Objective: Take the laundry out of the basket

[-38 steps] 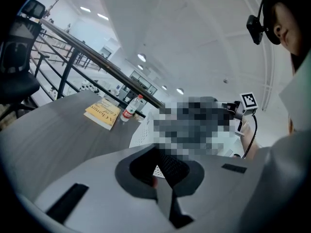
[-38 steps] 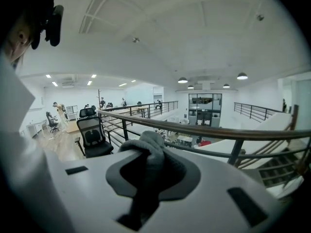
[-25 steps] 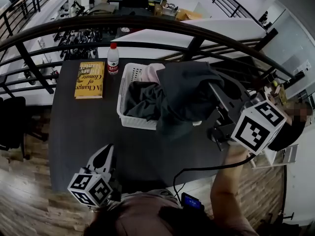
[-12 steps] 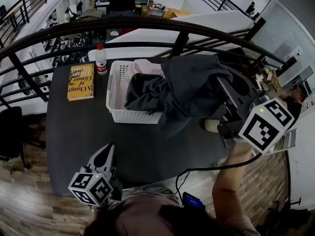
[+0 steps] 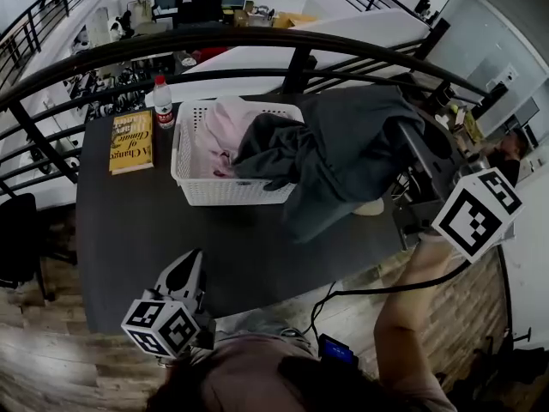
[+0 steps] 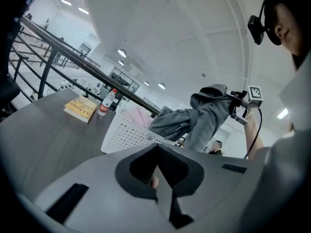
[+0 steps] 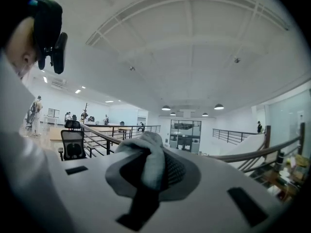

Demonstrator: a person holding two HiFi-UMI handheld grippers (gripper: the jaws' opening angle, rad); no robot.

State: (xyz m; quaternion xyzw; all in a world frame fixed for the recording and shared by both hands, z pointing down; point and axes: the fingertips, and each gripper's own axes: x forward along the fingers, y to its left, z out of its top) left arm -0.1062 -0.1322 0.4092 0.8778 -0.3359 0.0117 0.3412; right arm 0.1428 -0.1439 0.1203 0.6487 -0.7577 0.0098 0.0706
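The white perforated basket [image 5: 193, 183] stands on the dark table [image 5: 129, 230], also seen in the left gripper view as the basket [image 6: 129, 134]. A pink cloth [image 5: 221, 131] lies inside it. A dark grey garment [image 5: 352, 148] hangs off its right rim, lifted above the table. My right gripper [image 5: 403, 131] is shut on it, and a fold of the garment [image 7: 146, 154] is pinched in the right gripper [image 7: 153, 171]. My left gripper [image 5: 187, 264] is low at the table's near edge, shut with nothing held, far from the basket; left gripper [image 6: 158, 178].
A yellow book [image 5: 130, 142] and a water bottle [image 5: 163, 114] sit left of the basket. A curved black railing [image 5: 257, 41] runs behind the table. A cable [image 5: 360, 292] hangs from my right arm. Wooden floor lies right of the table.
My right gripper has carried the grey garment right and a little up, drawing more of it out of the basket and uncovering the pink cloth. The left gripper stays low near the table edge.
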